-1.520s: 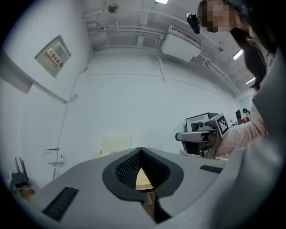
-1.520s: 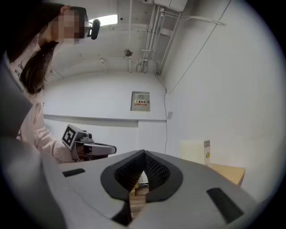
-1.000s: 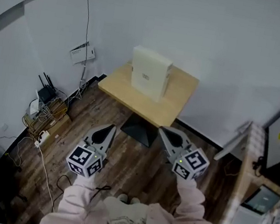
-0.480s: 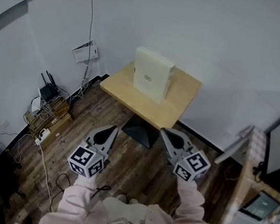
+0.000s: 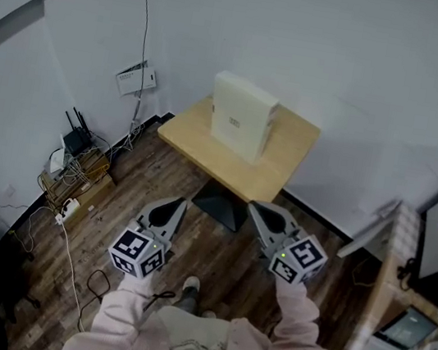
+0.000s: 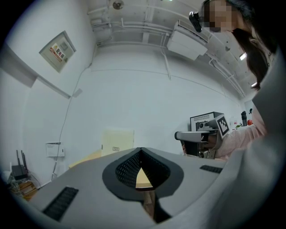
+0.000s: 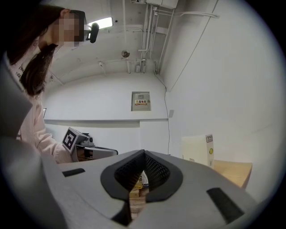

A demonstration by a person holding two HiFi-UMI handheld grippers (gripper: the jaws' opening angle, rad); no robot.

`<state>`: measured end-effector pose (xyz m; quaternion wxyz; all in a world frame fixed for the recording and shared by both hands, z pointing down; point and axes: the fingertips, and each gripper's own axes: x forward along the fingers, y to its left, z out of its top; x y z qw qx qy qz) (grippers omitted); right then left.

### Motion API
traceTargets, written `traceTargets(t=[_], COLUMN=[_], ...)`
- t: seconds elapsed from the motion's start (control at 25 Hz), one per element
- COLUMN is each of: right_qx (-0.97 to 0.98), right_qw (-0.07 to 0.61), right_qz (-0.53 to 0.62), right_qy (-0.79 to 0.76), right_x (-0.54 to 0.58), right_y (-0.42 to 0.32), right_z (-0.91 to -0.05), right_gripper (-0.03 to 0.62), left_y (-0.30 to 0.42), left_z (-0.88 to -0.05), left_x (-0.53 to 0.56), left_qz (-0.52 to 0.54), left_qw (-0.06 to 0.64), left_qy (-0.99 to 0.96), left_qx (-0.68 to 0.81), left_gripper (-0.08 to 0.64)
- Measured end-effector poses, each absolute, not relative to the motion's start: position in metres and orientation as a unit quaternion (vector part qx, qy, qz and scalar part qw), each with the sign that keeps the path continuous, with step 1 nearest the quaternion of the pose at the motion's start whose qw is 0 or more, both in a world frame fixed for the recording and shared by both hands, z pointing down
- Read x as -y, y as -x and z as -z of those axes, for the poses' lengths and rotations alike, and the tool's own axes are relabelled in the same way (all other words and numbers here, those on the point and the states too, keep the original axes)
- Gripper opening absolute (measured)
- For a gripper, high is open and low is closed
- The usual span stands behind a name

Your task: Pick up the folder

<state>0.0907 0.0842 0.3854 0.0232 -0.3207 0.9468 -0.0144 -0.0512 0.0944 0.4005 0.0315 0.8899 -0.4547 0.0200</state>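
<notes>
Looking down in the head view, one pale folder [image 5: 241, 117] stands upright on one small wooden table [image 5: 280, 170] set against the wall. Its long axis runs vertically, and its broad front with a small label faces the person. It sits toward the table's far left corner, close to the wall edge. Two grippers are held level above the wood floor, well short of the table's near corner. The left gripper [image 5: 179, 202] and the right gripper [image 5: 256, 209] both point toward the table, and each is shut to a point.

In the left gripper view, the jaws are pressed fully together with nothing between them. The single folder [image 6: 118, 142] shows beyond them, upright and slightly left of the tips, on the table [image 6: 85, 159]. The right gripper [image 6: 180, 135] appears off to the right, apart from the folder.

In the right gripper view, the jaws are likewise closed together and hold nothing. The folder [image 7: 196, 150] stands upright to the right of the tips, its narrow labelled spine on its right edge, on the table [image 7: 233, 171]. The left gripper [image 7: 114, 152] appears at the left.
</notes>
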Motion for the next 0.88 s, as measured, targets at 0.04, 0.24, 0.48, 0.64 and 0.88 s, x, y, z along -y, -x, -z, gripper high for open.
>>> traceTargets(t=[0.04, 0.24, 0.48, 0.64, 0.88], right_qx=[-0.947, -0.947, -0.945, -0.942, -0.939], right_qw=[0.024, 0.027, 0.026, 0.028, 0.023], right_qz=[0.014, 0.011, 0.015, 0.025, 0.034], right_qy=[0.321, 0.321, 0.326, 0.333, 0.341], right_x=[-0.08, -0.051, -0.011, 0.012, 0.037], right_y=[-0.089, -0.078, -0.063, -0.053, -0.045], right_z=[-0.386, -0.385, -0.386, -0.388, -0.397], right_gripper=[-0.014, -0.014, -0.014, -0.014, -0.014], left_y=[0.051, 0.06, 0.074, 0.082, 0.092], left_z=[-0.402, -0.401, -0.399, -0.403, -0.408], left_x=[-0.09, -0.061, -0.014, 0.011, 0.04], left_qz=[-0.023, -0.024, -0.02, -0.023, -0.022], left_qw=[0.03, 0.024, 0.021, 0.027, 0.034], left_qy=[-0.892, -0.895, -0.9, -0.904, -0.908], left_qx=[0.451, 0.445, 0.435, 0.426, 0.418], left_gripper=[-0.006, -0.006, -0.006, -0.006, -0.006])
